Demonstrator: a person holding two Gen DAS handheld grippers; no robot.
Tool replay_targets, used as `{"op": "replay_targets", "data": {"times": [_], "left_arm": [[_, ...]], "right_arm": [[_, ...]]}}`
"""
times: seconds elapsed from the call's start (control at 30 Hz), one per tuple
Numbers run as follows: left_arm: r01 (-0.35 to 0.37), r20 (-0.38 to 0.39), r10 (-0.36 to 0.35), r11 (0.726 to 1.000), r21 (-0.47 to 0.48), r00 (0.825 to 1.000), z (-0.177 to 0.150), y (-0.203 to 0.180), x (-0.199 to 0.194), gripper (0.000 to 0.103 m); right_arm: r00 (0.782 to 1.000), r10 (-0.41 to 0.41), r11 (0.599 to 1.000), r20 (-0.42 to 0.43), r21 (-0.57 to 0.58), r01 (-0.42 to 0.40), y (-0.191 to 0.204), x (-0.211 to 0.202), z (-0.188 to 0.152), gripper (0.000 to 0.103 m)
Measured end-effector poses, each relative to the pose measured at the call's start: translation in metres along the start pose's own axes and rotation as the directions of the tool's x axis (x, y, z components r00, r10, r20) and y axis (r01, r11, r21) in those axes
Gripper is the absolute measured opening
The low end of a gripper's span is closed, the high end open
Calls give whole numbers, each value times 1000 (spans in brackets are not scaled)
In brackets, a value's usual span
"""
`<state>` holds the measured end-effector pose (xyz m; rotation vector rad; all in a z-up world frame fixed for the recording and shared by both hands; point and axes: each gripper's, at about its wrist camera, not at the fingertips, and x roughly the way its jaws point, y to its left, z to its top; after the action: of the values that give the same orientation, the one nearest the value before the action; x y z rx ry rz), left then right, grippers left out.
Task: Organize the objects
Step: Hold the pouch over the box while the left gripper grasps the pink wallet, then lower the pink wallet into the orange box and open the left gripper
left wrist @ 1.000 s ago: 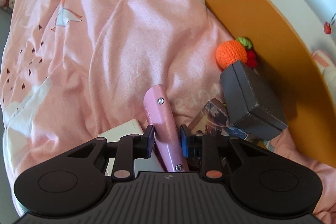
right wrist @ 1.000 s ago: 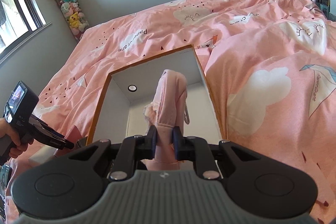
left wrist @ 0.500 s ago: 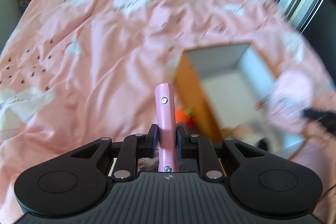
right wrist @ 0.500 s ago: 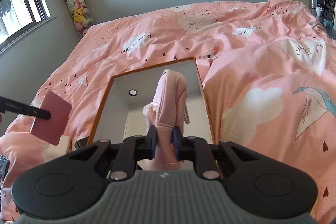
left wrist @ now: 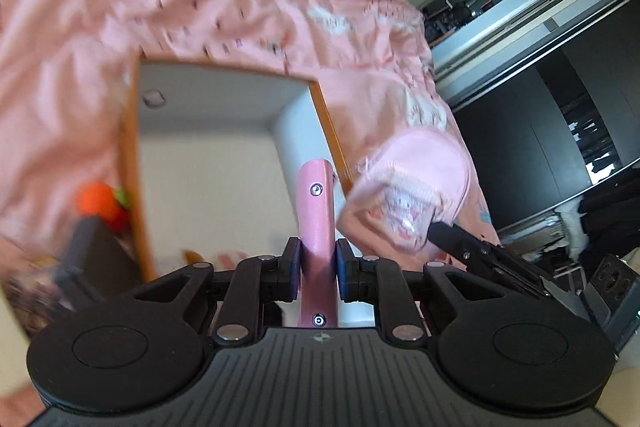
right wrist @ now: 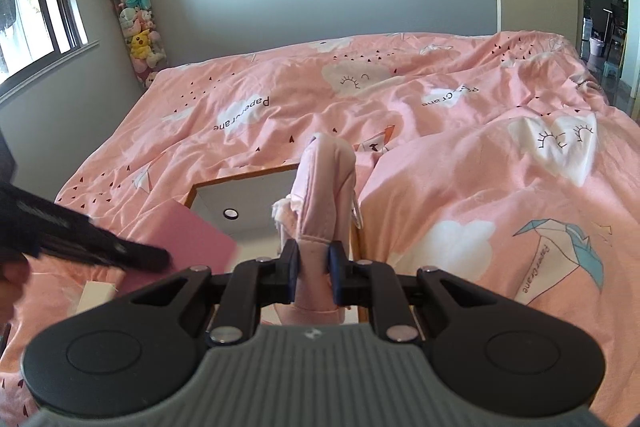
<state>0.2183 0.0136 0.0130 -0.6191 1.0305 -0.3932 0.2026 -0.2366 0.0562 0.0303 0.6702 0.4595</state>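
My left gripper (left wrist: 318,261) is shut on a flat pink case (left wrist: 317,227) with small screws, held edge-on above the open white box with an orange rim (left wrist: 130,163). In the right wrist view the same pink case (right wrist: 188,239) shows as a pink rectangle at the tip of the left gripper (right wrist: 160,259). My right gripper (right wrist: 314,267) is shut on a soft pink pouch (right wrist: 326,195) with a printed figure, raised over the box's near right corner. That pouch (left wrist: 408,195) hangs right of the case in the left wrist view, and the box interior (right wrist: 256,203) is white.
The box sits on a bed with a pink quilt (right wrist: 480,155). An orange crochet toy (left wrist: 98,199) and a dark grey box (left wrist: 96,259) lie left of the white box. A small white box (right wrist: 96,297) lies on the quilt. Dark wardrobes (left wrist: 560,131) stand to the right.
The left gripper closed on the pink case, lifted it off the quilt and swung it right over the white box. The right gripper rose a little with the pouch.
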Motion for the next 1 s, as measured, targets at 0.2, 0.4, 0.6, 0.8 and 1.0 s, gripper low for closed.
{"op": "replay_targets", "data": {"times": [0.2, 0.4, 0.6, 0.8, 1.0], "left_arm": [[-1, -93, -8, 996, -94, 996, -13, 3, 68, 20], [-27, -128, 4, 983, -181, 992, -26, 11, 107, 20], [-63, -161, 34, 982, -176, 986, -35, 16, 127, 20], [-166, -222, 148, 984, -67, 964, -34, 2, 137, 20], [-222, -270, 218, 975, 17, 938, -33, -2, 142, 25]], "right_arm": [[1000, -12, 1000, -15, 15, 13, -11, 4, -4, 17], [999, -5, 999, -43, 48, 7, -24, 15, -10, 17], [997, 29, 997, -70, 75, -24, -32, 23, -15, 17], [997, 40, 997, -69, 75, -35, -32, 24, -16, 17], [997, 38, 997, -71, 75, -32, -32, 23, -17, 17]]}}
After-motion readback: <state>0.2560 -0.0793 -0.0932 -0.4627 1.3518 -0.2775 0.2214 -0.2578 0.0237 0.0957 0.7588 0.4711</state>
